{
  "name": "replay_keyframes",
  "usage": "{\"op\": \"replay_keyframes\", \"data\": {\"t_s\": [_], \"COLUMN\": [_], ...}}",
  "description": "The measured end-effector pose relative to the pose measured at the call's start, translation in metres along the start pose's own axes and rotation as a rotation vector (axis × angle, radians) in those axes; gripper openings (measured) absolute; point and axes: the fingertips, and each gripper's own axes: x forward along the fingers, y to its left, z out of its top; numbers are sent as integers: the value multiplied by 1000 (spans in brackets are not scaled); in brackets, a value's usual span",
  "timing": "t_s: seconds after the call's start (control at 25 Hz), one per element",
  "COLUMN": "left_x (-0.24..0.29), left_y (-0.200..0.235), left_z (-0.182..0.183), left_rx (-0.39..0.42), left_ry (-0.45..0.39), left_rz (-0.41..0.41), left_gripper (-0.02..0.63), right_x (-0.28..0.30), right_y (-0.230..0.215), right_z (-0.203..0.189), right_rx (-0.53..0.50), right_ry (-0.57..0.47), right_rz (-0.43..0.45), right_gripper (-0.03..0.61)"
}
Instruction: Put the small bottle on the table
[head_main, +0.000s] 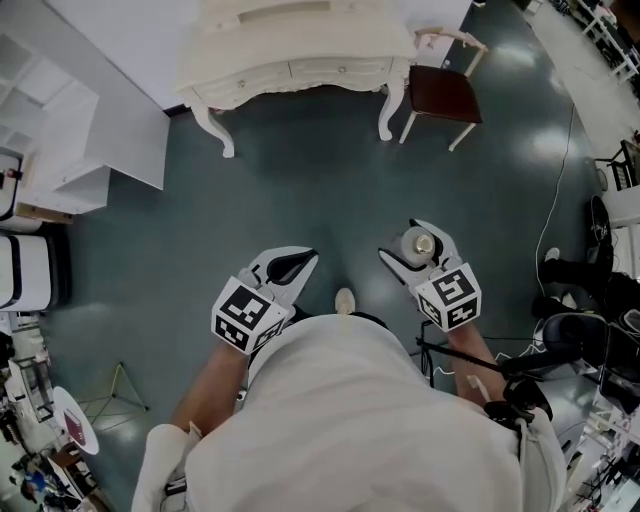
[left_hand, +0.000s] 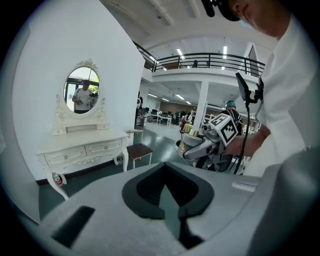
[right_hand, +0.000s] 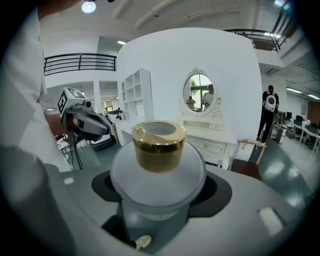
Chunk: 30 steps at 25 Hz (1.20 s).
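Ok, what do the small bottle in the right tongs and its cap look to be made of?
Small bottle: frosted, translucent white body, either glass or plastic; the matte, milky surface leaves that open. Cap: glossy gold, probably metal or metallised plastic, judging by the bright reflections on its side.

Both forearms reach forward, the grippers side by side. The left gripper (head_main: 305, 260) has its jaws together (nothing between them). The right gripper (head_main: 402, 241) clamps a bottle (head_main: 418, 243).
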Motion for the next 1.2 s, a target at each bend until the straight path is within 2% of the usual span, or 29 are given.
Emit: {"op": "replay_keyframes", "data": {"t_s": [0.2,0.36,0.6,0.8,0.96,1.2], "left_x": [34,57,88,113,117,114], "left_y": [9,33,87,144,193,293], "left_z": [19,26,45,79,113,136], "left_rx": [-6,-4,14,46,78,85], "left_ry": [20,39,28,4,-19,-28], "left_rz": [1,-4,-66,-132,-176,-174], "left_gripper": [3,3,3,3,3,3], "right_x": [10,28,68,102,139,217], "right_y": [-41,-66,-98,-128,-144,-172], "right_z": [-2,0,18,51,91,155], "right_rx": [12,31,50,67,66,57], "right_ry": [6,2,14,27,30,27], "right_rz": [4,-5,-53,-109,-139,-145], "right_gripper": [337,337,337,337,337,337]}}
